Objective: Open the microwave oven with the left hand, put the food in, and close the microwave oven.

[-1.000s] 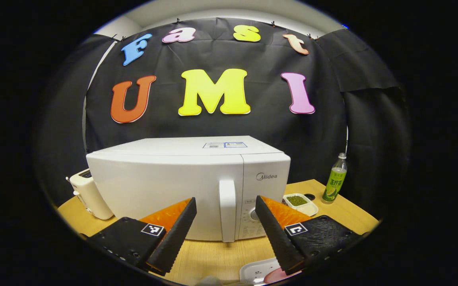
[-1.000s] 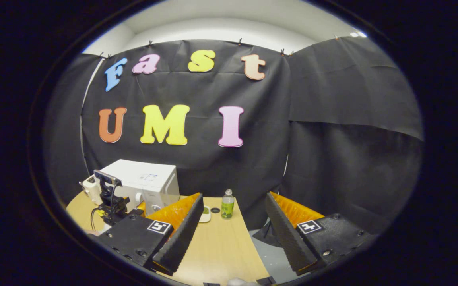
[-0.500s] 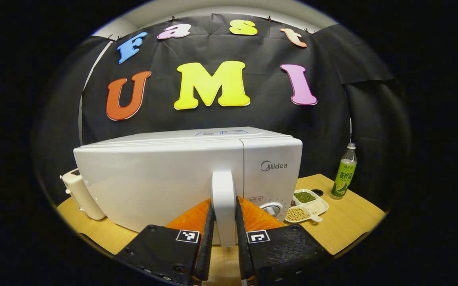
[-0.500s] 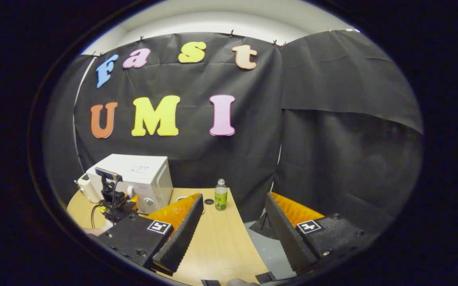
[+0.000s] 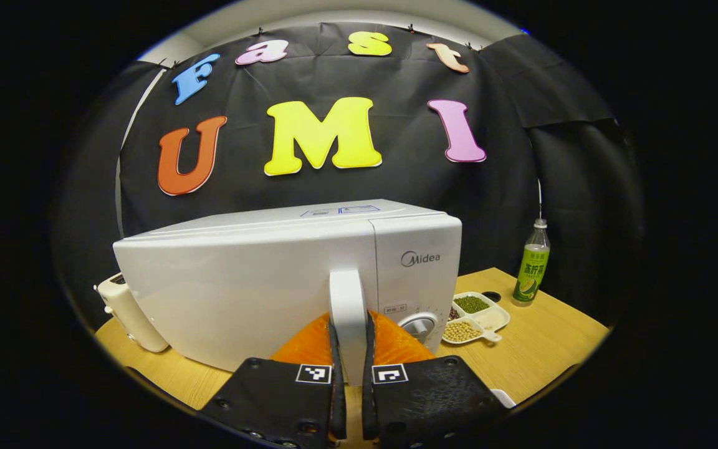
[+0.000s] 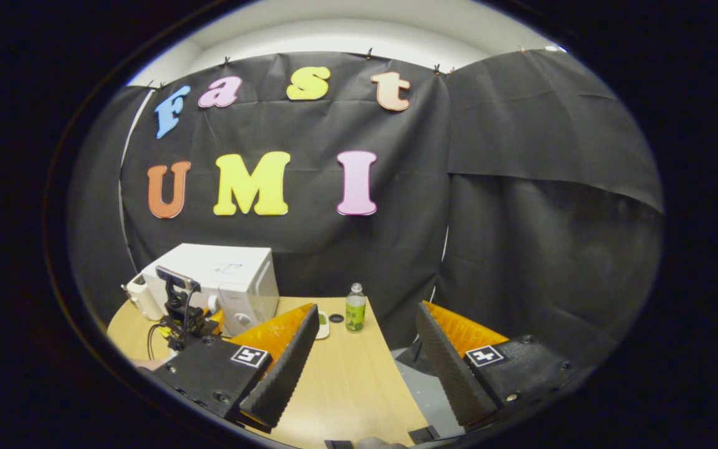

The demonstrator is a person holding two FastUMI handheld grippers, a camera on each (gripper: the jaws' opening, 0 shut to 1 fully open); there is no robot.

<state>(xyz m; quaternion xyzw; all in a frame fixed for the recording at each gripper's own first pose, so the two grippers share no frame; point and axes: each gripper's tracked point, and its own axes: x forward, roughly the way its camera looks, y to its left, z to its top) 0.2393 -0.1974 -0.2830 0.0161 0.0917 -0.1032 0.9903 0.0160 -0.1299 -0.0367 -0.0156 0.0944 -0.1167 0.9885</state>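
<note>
Left tongs [image 5: 349,374] clamp the white microwave's [image 5: 253,274] upright white handle [image 5: 346,312]; door looks shut, hard to tell. Right tongs [image 6: 362,362] gape over the wooden desk [image 6: 346,380].

Lower end of the white vertical door handle [image 5: 347,312] hidden between the clamped fingers [image 5: 336,374] of the left gripper [image 5: 349,380]. Small white dish rim [image 5: 501,396] at five o'clock cut off behind the gripper body. Cream toaster [image 5: 127,307] at nine o'clock partly hidden by the white box-shaped microwave oven [image 5: 259,280]. Far off at nine o'clock in the right gripper view, left gripper [image 6: 209,312] too small for telling its grip.
</note>
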